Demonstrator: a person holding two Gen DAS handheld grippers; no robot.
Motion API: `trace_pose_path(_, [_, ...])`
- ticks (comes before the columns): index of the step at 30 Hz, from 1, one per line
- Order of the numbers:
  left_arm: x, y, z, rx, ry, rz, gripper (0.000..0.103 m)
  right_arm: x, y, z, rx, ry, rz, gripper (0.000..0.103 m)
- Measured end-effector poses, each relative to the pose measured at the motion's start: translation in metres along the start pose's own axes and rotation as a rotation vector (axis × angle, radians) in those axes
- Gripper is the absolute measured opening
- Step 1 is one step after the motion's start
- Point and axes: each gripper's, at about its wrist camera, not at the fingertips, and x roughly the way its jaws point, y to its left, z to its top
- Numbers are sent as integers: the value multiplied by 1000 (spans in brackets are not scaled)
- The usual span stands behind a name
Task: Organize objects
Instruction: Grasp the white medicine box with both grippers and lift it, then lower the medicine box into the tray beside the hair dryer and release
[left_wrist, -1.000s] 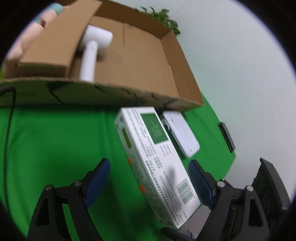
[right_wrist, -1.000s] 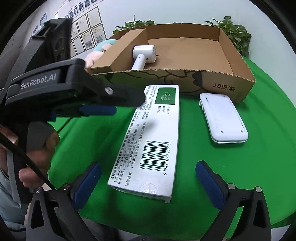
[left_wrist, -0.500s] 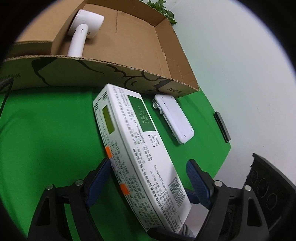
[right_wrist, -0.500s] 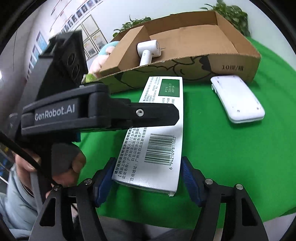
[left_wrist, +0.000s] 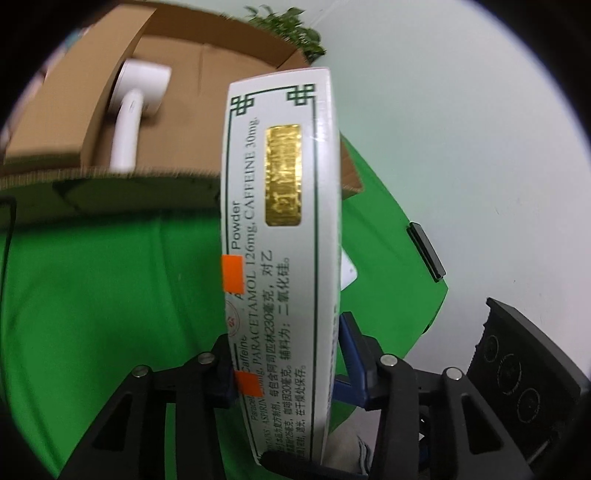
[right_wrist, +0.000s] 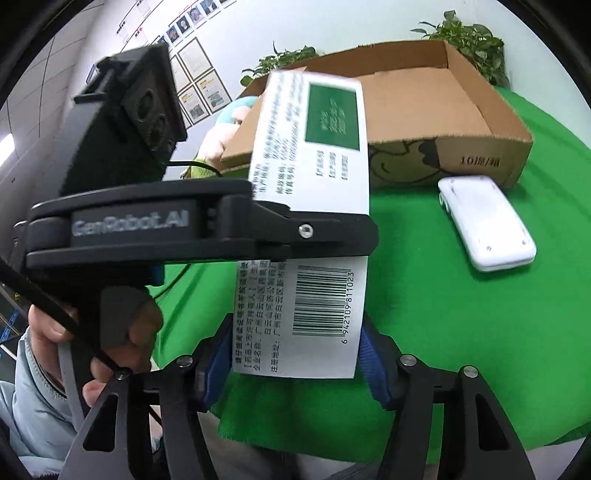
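The green cloth (right_wrist: 461, 332) is the largest surface: one soft, napped fabric sheet draped over the table edge. On it rests one corrugated cardboard box (right_wrist: 480, 122), open-topped, rectangular, brown, printed with a green cartoon outline and the marking "10提/箱" on its front wall. Inside the box, in the left wrist view, lies one white hair dryer (left_wrist: 136, 107) of smooth plastic with a cylindrical handle and blunt head.

The medicine carton (right_wrist: 317, 184) is one long, flat, white paperboard box held in the air above the cloth, in front of the cardboard box. Its broad face carries a barcode numbered 6 942109 811023, a solid green panel and blocks of Chinese text. Its narrow side (left_wrist: 280, 229) shows a gold foil stamp, two orange squares, green corner ornaments, and "Powder", "PARACETAMOL 126mg, CAFFEINE 30mg."

The left gripper (left_wrist: 284, 362), black with blue pads and marked "GenRobot.AI", clamps the carton across its thin sides. The right gripper (right_wrist: 295, 354), same build, clamps the barcode end across its width.

One white, rounded-rectangle plastic device (right_wrist: 485, 225) lies flat on the cloth, just beside the cardboard box front.
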Motion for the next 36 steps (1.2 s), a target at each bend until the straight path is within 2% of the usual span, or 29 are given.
trace_pose_path(9, [-19,-23,44,105,-73,32,42,-12,3,40,-20,-84,20,58])
trace_pose_path(16, [-31,-30,111,147,-131,59,42,-16,2,104,-56,-149,32,58])
trace_pose_path(22, [-34,-29,160,166,-147,91,42,-11,-3,162,-58,-178,64,58])
trace_pose_path(27, [-25,-9,191,137,-111,114,42,1,-14,187,-39,-154,84,58])
trace_pose_path(29, [-24,-2,196,107,-82,125,42,7,-23,194,-22,-124,97,58])
trace_pose_path(36, [16,37,199,17,23,179,45,57,-53,200,50,3,131,58])
